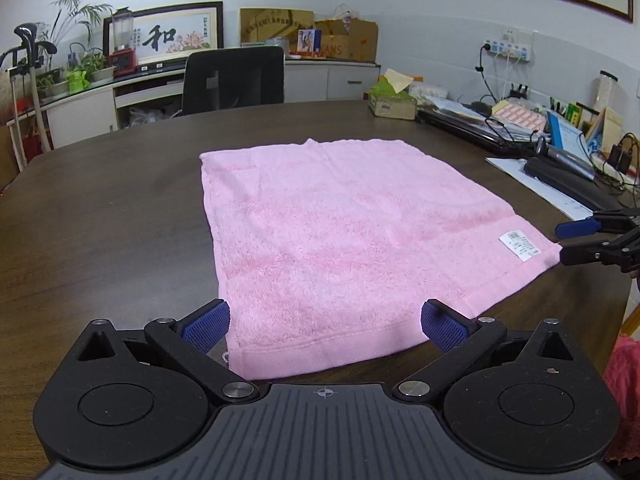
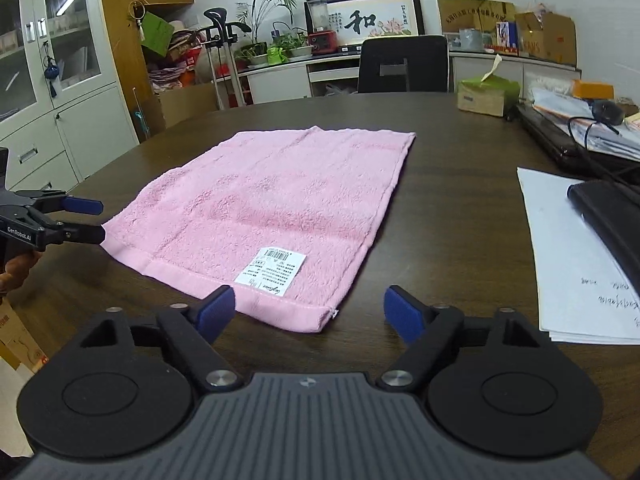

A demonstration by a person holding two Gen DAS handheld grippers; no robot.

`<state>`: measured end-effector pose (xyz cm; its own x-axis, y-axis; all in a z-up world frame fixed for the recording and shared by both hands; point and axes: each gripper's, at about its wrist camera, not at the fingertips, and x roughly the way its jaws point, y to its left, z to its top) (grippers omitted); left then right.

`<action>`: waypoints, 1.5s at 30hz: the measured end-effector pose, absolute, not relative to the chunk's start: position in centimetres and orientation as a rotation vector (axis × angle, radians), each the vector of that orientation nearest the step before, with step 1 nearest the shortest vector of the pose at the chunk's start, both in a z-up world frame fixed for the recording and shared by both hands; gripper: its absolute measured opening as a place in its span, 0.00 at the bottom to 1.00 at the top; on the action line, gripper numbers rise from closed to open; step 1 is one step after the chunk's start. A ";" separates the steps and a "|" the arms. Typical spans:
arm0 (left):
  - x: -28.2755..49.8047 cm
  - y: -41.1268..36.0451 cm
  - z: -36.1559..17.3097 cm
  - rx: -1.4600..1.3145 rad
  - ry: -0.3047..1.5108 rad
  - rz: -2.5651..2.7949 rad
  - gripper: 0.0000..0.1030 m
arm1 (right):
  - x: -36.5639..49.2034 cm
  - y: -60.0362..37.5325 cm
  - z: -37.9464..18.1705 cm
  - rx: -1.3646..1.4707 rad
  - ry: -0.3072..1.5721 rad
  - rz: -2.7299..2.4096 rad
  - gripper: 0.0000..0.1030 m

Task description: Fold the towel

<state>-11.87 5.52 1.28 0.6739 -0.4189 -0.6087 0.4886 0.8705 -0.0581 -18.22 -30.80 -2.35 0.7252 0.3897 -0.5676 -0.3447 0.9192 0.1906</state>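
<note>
From my left gripper's camera I see the pink towel lying flat and spread open on the dark brown wooden table, nearly square, with a soft fluffy pile and a smoother woven band along its near hem. A small white label sits close to the right corner of the towel. My left gripper has its two fingers wide apart, holding nothing — the blue ribbed pads are on either side of the near hem, just above it. At the right edge of this view my right gripper comes in sideways, its black fingers with blue tips a little apart, just beside the towel's right corner. From my right gripper's camera the same towel lies in front of me, with a faint crease running across the middle, and the white label with printed text is near the closest hem. My right gripper is also spread open and empty, its pads over the near edge and the corner of the towel. At the left my left gripper shows with the fingers parted, next to the towel's left corner. White paper sheets lie on the table to the right, apart from the towel.
</note>
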 end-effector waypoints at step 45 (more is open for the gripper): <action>-13.3 3.4 0.9 0.223 0.696 -0.379 0.17 | -19.7 -29.6 -2.9 0.015 0.567 0.376 0.16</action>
